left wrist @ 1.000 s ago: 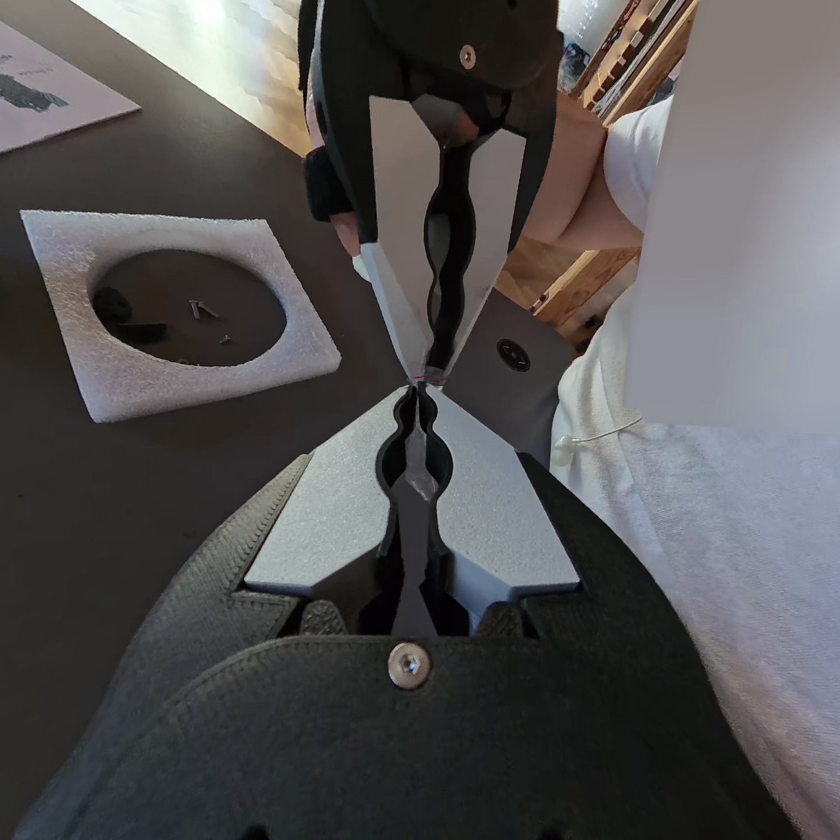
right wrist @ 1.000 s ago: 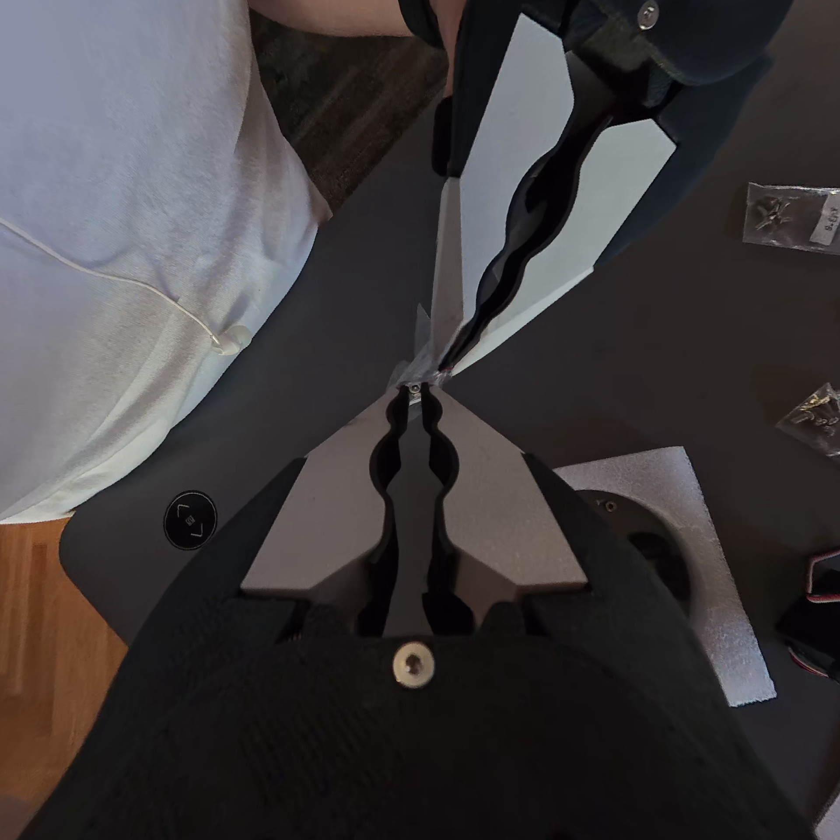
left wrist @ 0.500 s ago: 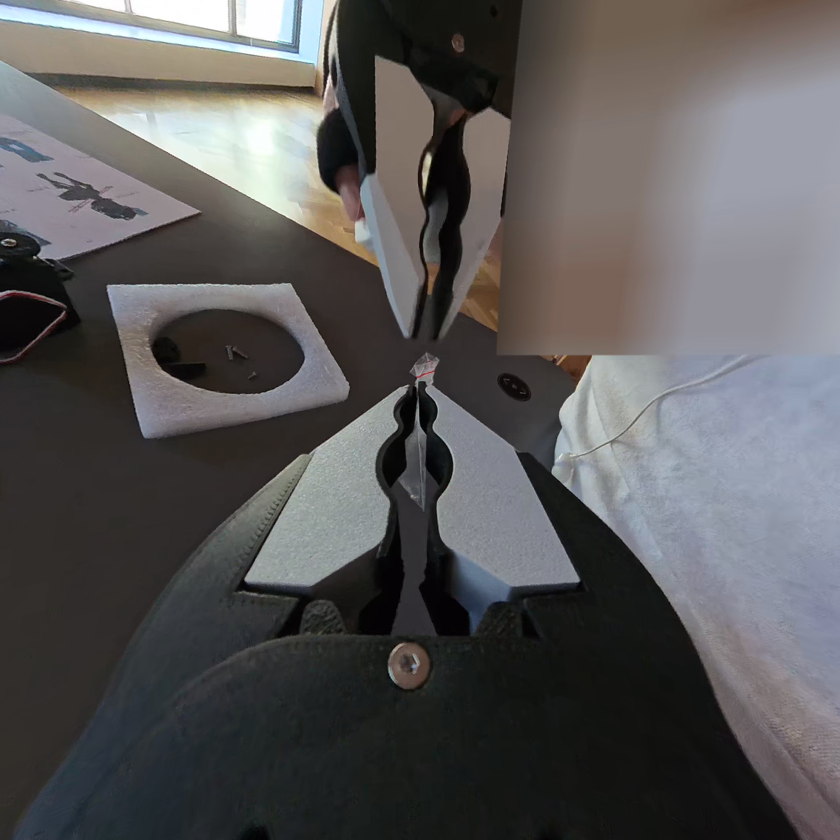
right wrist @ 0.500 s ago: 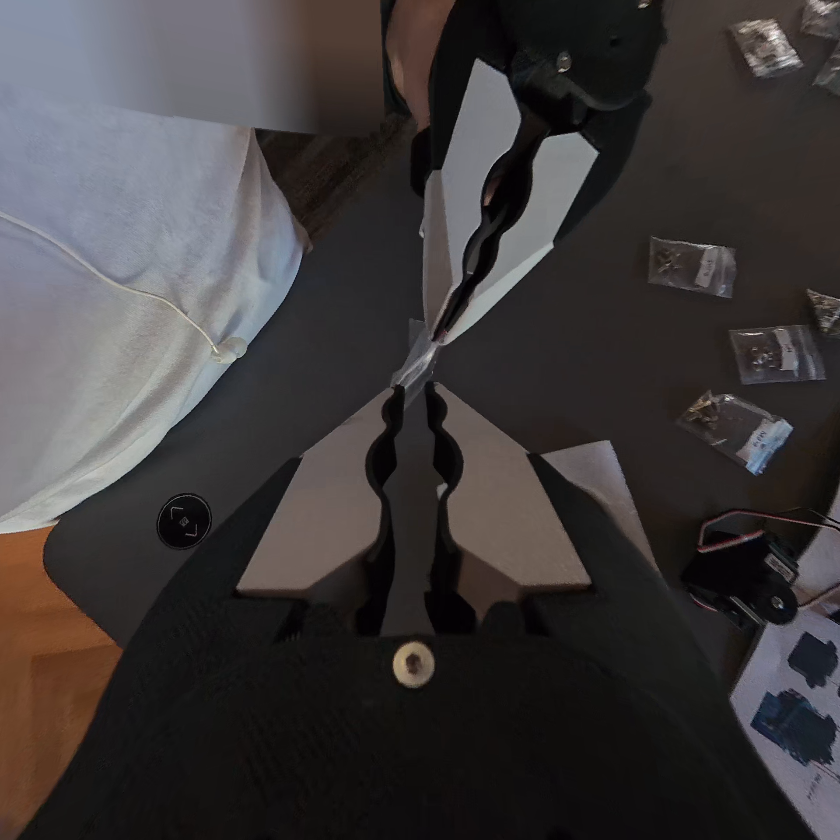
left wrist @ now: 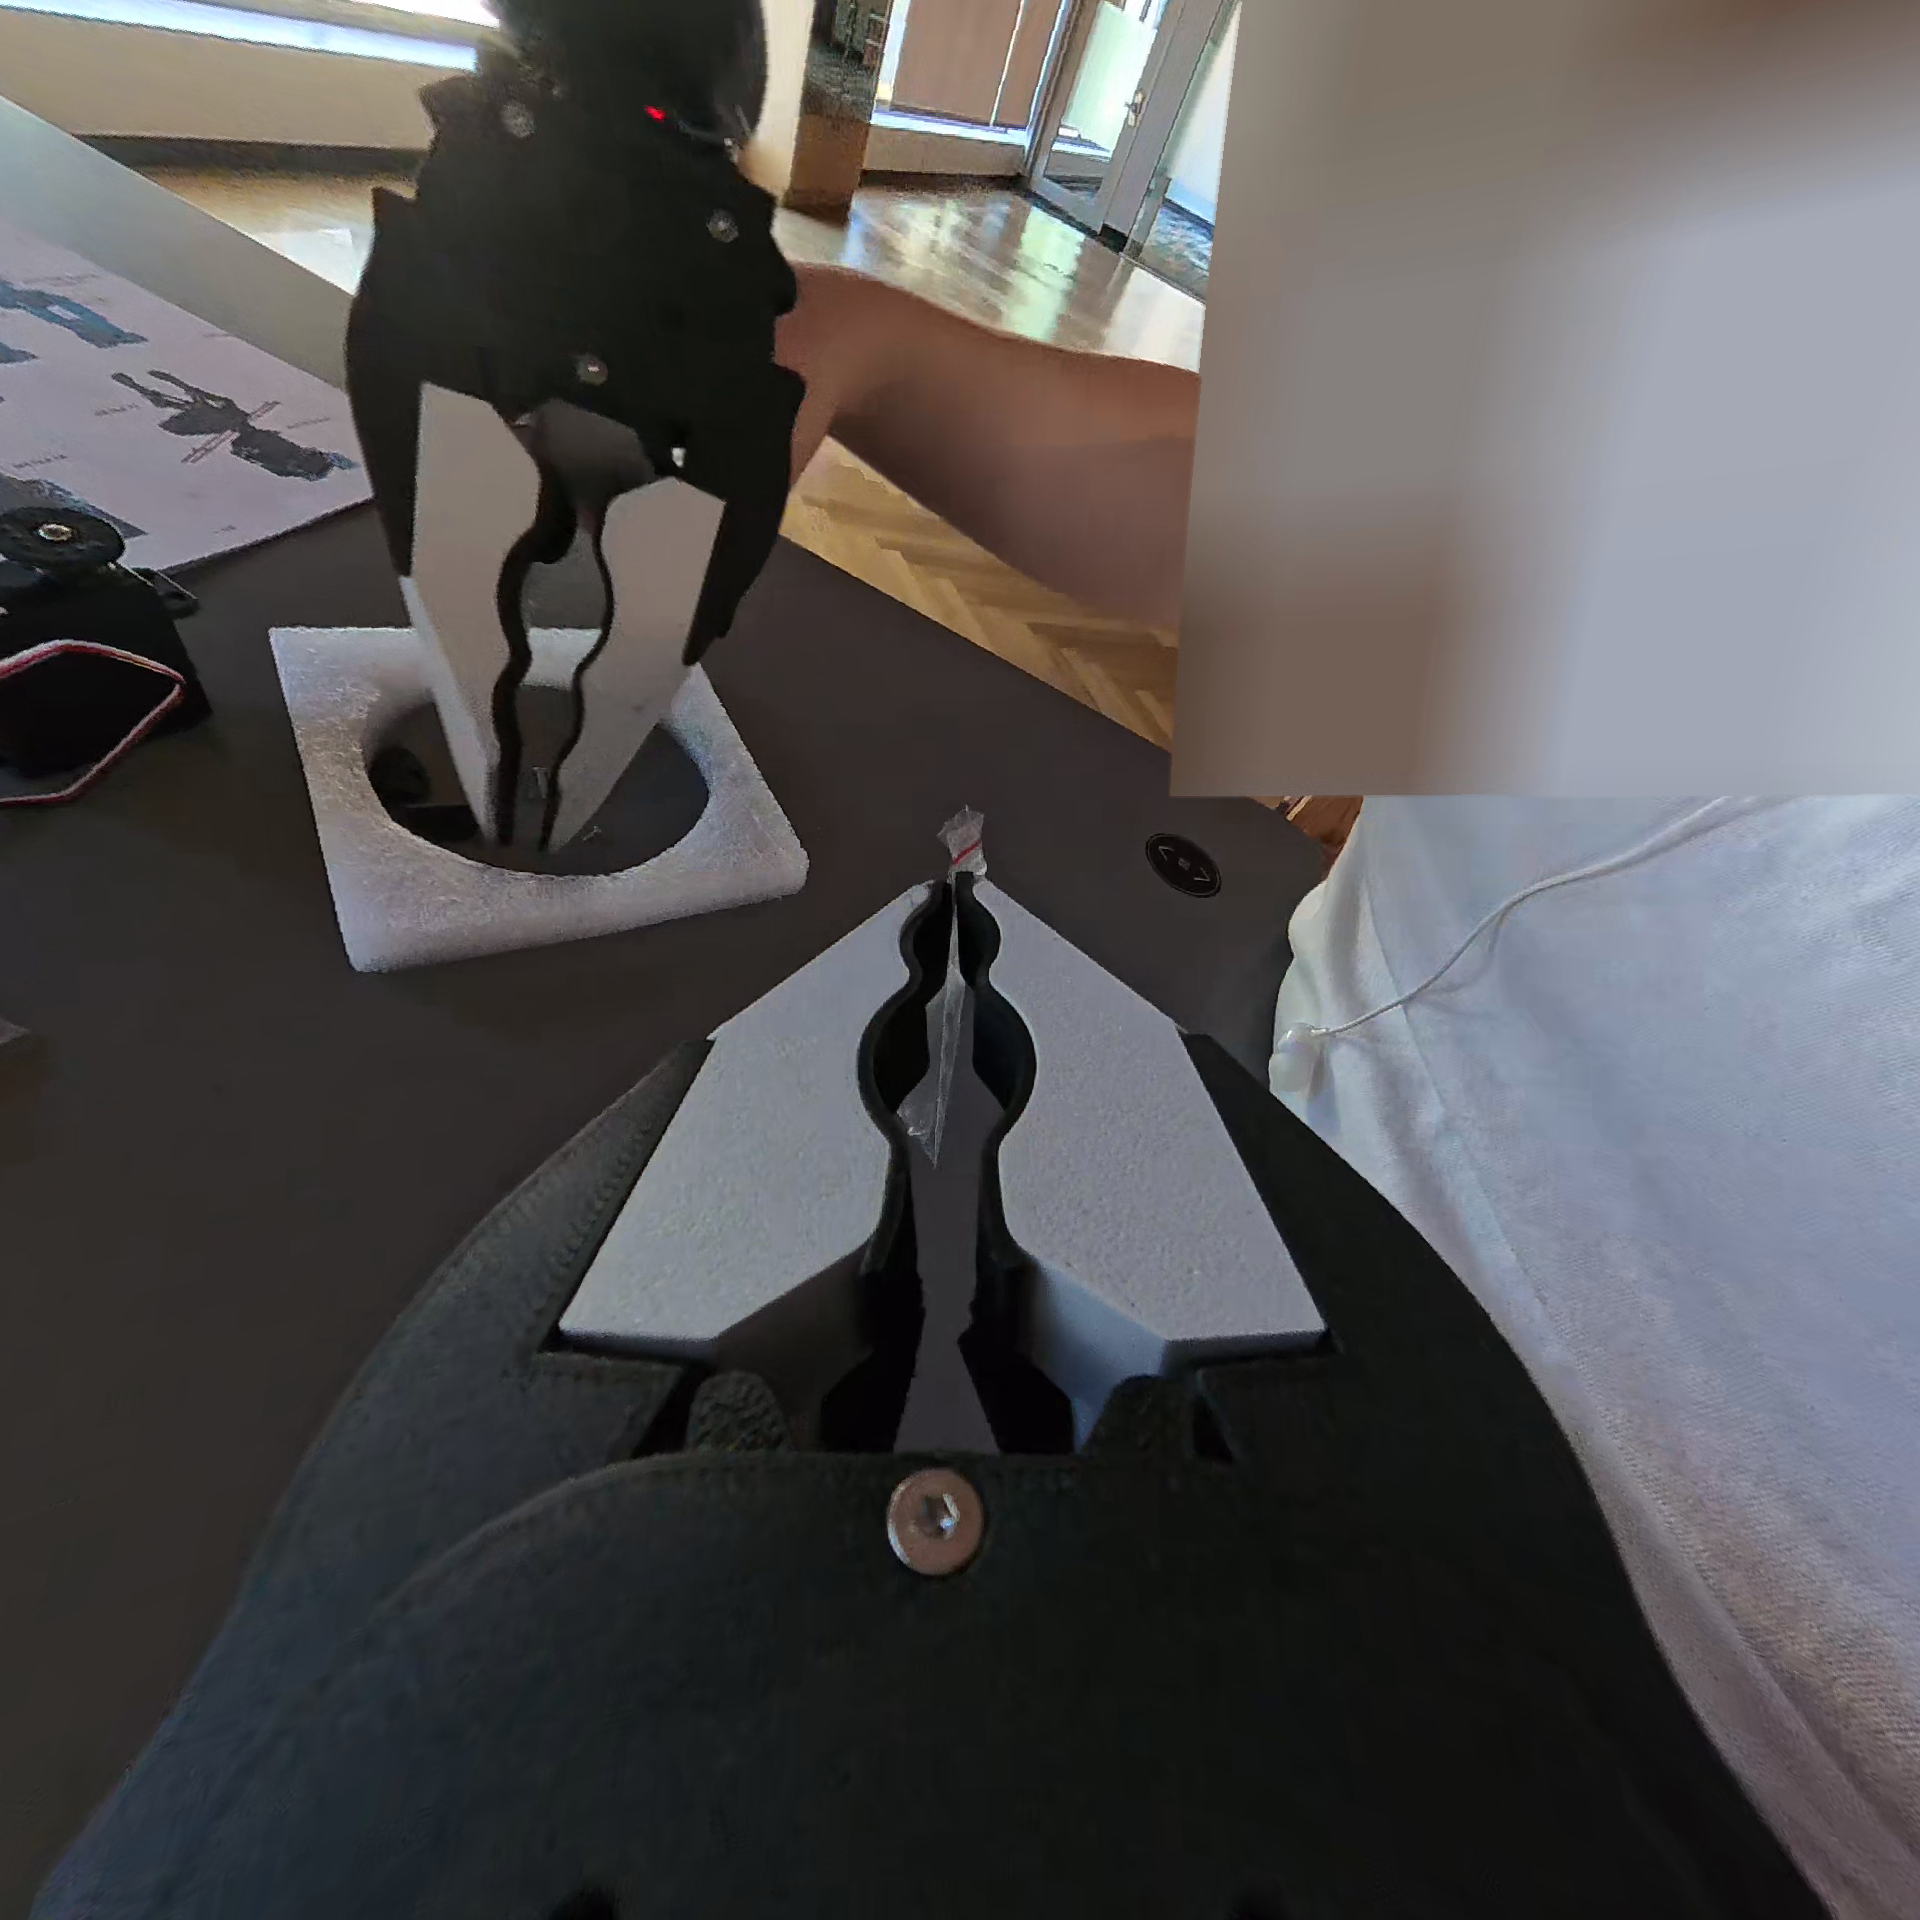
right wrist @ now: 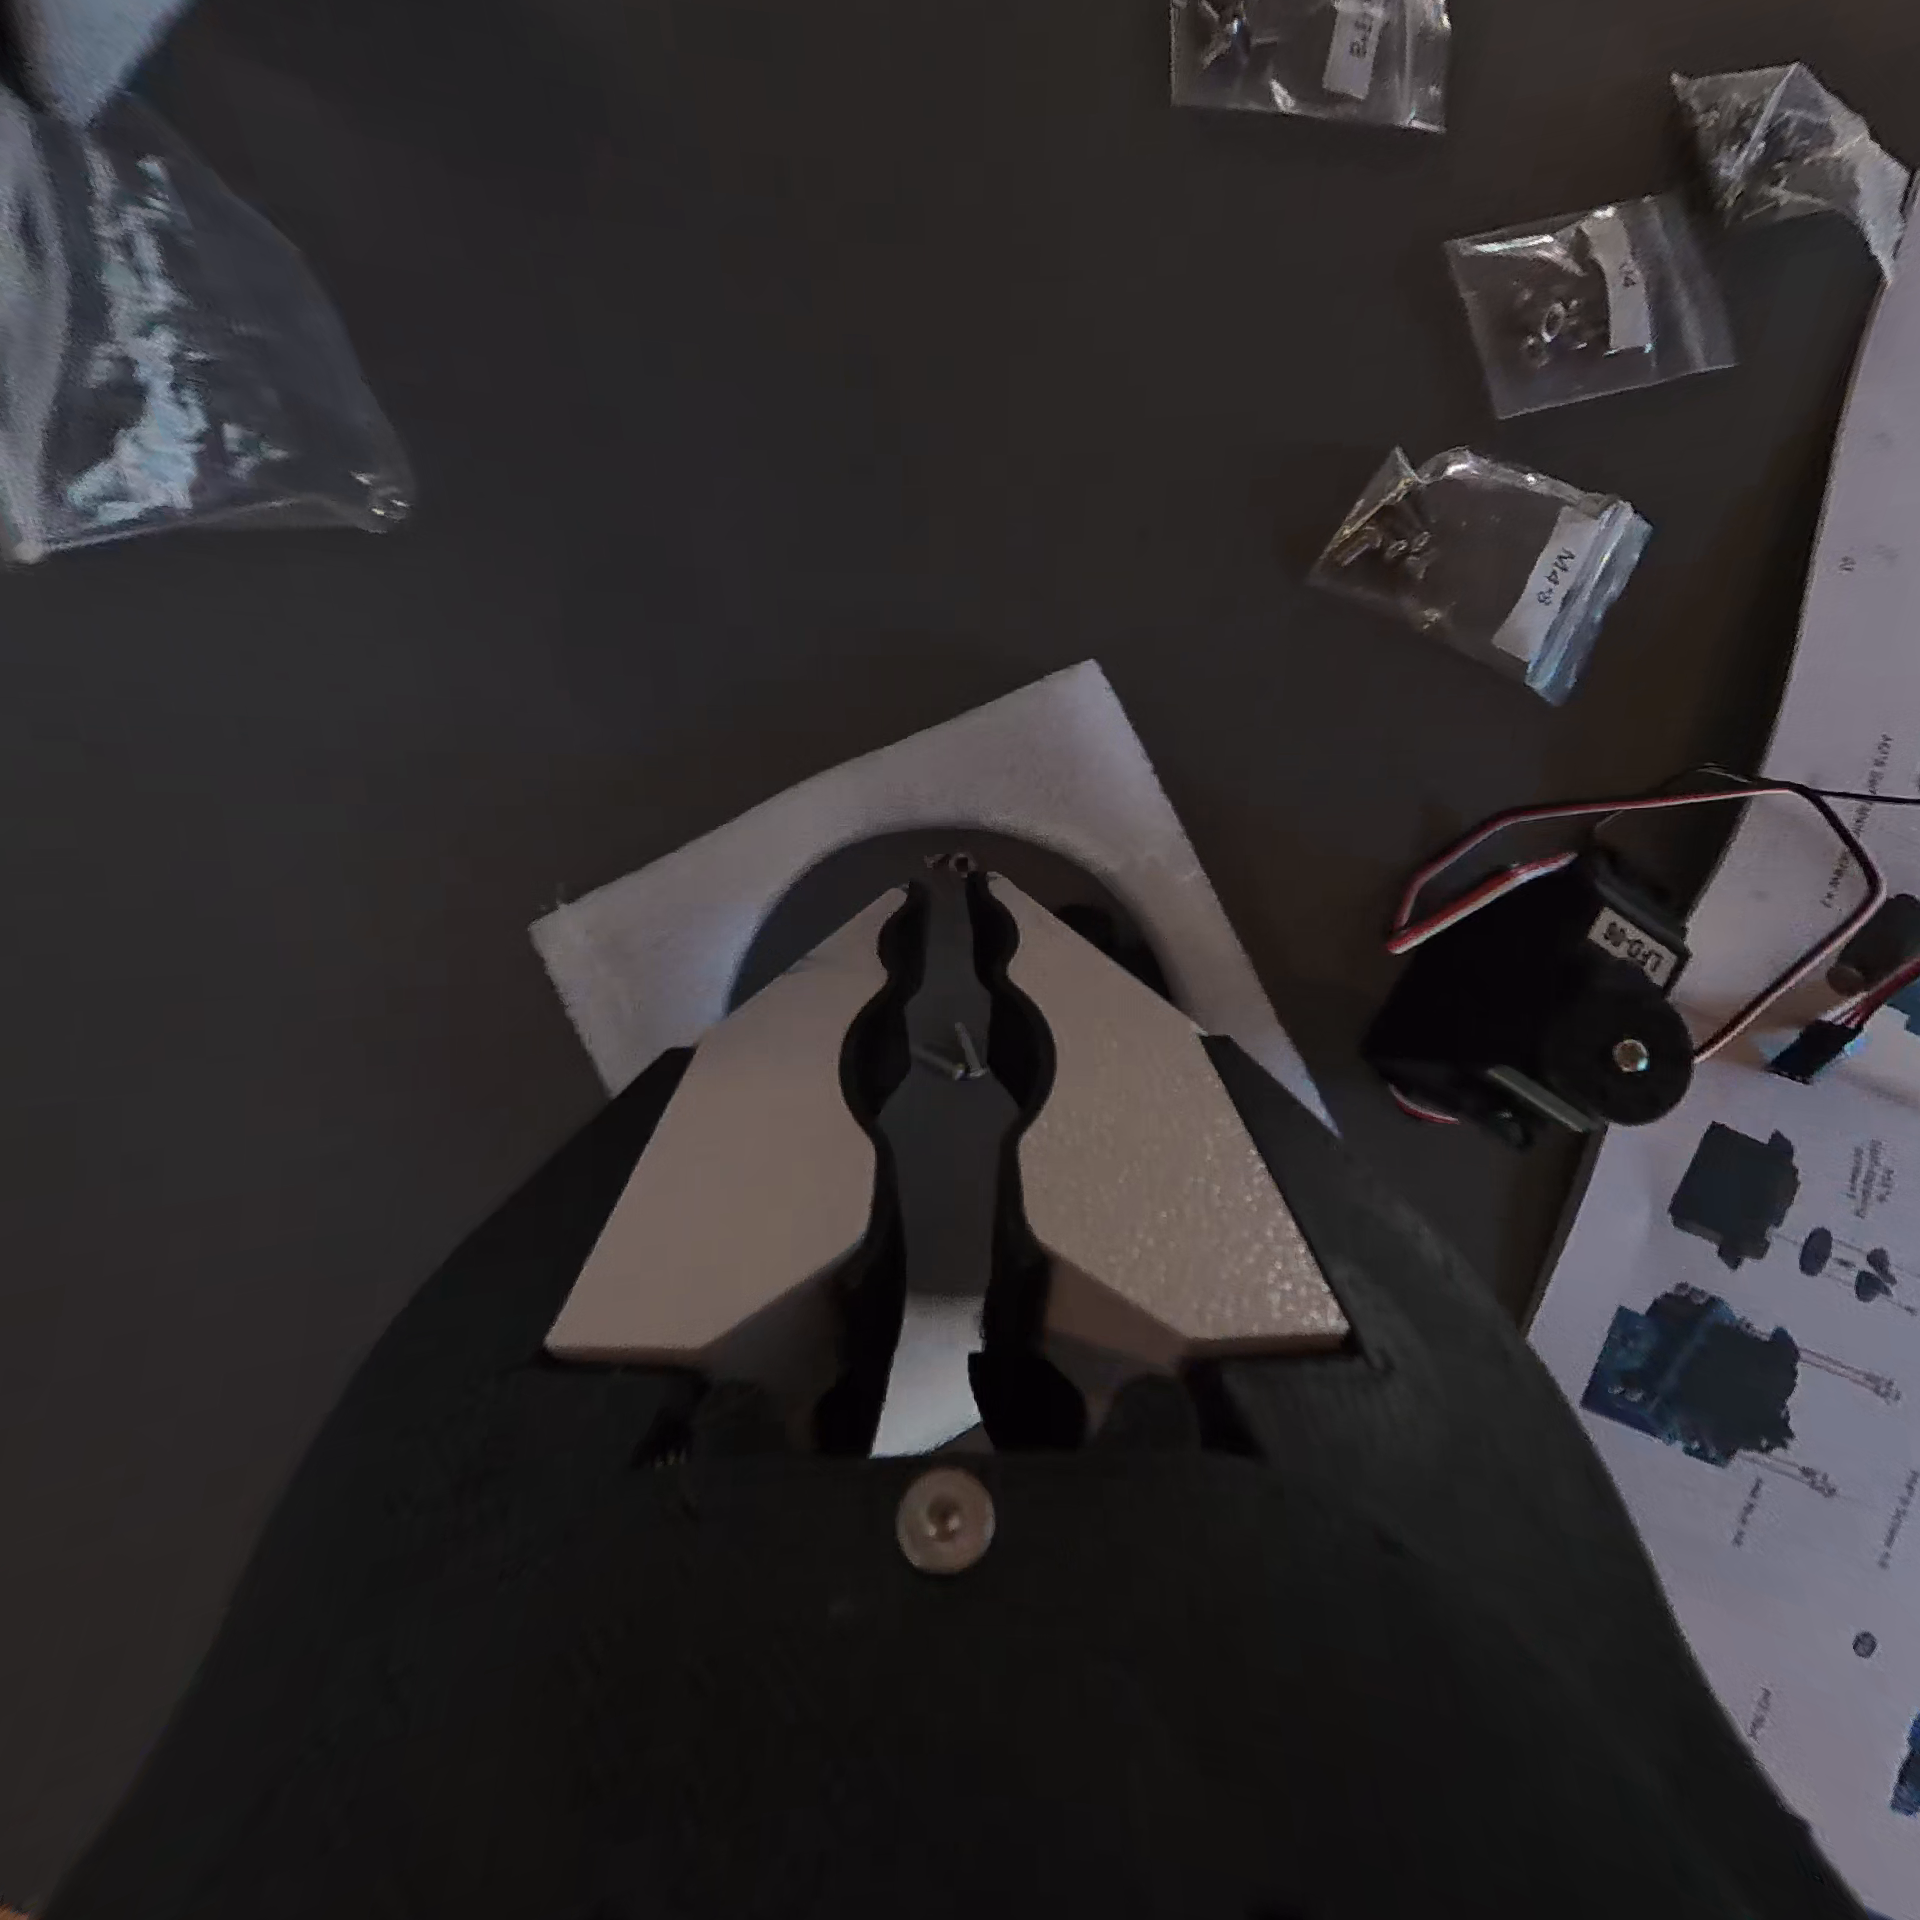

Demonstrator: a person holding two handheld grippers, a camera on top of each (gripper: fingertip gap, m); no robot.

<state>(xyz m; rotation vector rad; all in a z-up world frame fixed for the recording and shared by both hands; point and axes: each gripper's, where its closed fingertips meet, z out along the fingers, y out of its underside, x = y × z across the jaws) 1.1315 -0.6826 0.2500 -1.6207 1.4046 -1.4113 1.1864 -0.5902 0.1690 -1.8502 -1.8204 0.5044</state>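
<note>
My left gripper is shut on a small clear plastic bag with a red strip. The bag's top pokes out past the tips and the rest hangs back between the fingers. It is held above the dark table. My right gripper is slightly open and empty, pointing down into the round hole of a white foam ring. A tiny screw lies just beyond its tips, and two more screws show between its fingers. In the left wrist view the right gripper stands over the foam ring.
A black servo with a red, white and black cable lies right of the ring, on a printed sheet. Several small bags of screws lie beyond, and a large clear bag lies far left. A person in white sits at the table edge. The grippers' ends are close to 15 centimetres from one another.
A second ago both grippers' tips met at the small bag. The right gripper has let go and moved away to the foam ring. The left gripper keeps the bag.
</note>
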